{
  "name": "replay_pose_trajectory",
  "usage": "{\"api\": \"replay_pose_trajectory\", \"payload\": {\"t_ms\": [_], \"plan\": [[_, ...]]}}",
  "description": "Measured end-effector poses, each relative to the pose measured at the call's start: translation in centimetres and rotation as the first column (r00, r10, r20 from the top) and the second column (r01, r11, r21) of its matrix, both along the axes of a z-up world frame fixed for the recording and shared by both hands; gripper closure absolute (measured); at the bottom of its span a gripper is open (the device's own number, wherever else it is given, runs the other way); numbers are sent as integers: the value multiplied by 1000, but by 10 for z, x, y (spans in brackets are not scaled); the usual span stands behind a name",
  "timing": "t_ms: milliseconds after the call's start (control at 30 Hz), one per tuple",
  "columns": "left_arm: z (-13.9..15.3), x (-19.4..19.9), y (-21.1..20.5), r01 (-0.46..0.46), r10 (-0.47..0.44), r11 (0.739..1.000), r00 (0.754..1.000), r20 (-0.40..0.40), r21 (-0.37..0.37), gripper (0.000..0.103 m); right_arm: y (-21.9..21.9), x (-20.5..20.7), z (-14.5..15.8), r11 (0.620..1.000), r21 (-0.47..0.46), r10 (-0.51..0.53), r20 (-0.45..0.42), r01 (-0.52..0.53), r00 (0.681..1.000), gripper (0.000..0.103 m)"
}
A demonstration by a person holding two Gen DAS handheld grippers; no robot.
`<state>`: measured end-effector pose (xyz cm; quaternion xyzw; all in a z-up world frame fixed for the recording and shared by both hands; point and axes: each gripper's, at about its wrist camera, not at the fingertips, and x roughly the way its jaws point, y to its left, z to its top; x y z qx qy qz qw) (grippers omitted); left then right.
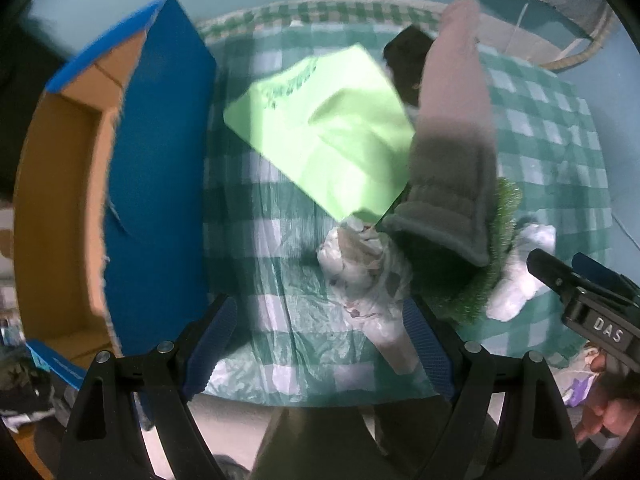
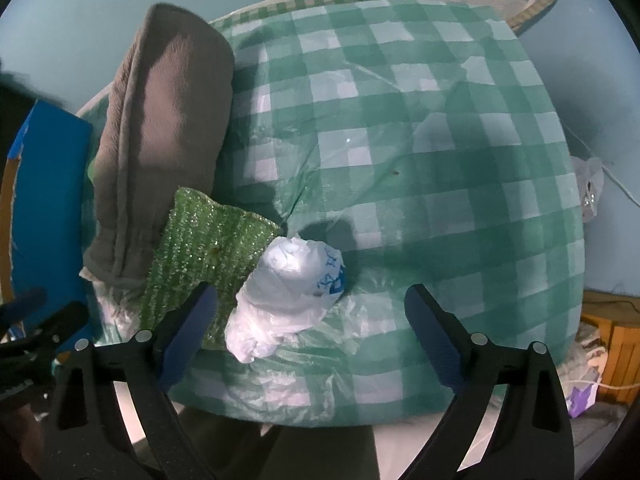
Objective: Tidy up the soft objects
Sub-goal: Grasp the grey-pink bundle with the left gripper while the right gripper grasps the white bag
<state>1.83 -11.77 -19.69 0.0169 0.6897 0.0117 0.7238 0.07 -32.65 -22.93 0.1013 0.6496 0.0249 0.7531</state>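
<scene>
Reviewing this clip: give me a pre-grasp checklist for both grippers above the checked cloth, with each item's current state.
1. Right gripper open: ok.
2. White plastic bag bundle between the right fingers, not pinched: ok.
3. Left gripper open: ok.
4. Wrapped patterned bundle near the left gripper's right finger, off centre: not ok.
5. Grey folded cloth and glittery green cloth overlap the targets: not ok.
6. Blue cardboard box open to receive items: ok.
</scene>
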Motion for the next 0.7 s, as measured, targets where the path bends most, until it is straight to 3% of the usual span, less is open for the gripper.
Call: {"api": "replay_pose_trajectory", "payload": {"t_ms": [200, 400, 433, 700], "plan": [[-18, 2, 9, -78, 78, 997, 996, -42, -14, 17, 11, 10, -12, 999, -10, 37, -6, -37, 999, 14], [-29, 9, 8, -92, 91, 996, 995, -51, -15, 17, 13, 14, -29, 998, -11, 58, -60, -59, 997, 35], [-31, 9, 8, -92, 92, 996, 994, -52, -17, 17, 13, 15, -30, 997, -11, 69, -66, -70, 995, 46], [-38, 17, 4, -125, 122, 991, 989, -78, -44, 17, 10, 18, -27, 977, -110, 180, -32, -183, 983, 47]]}}
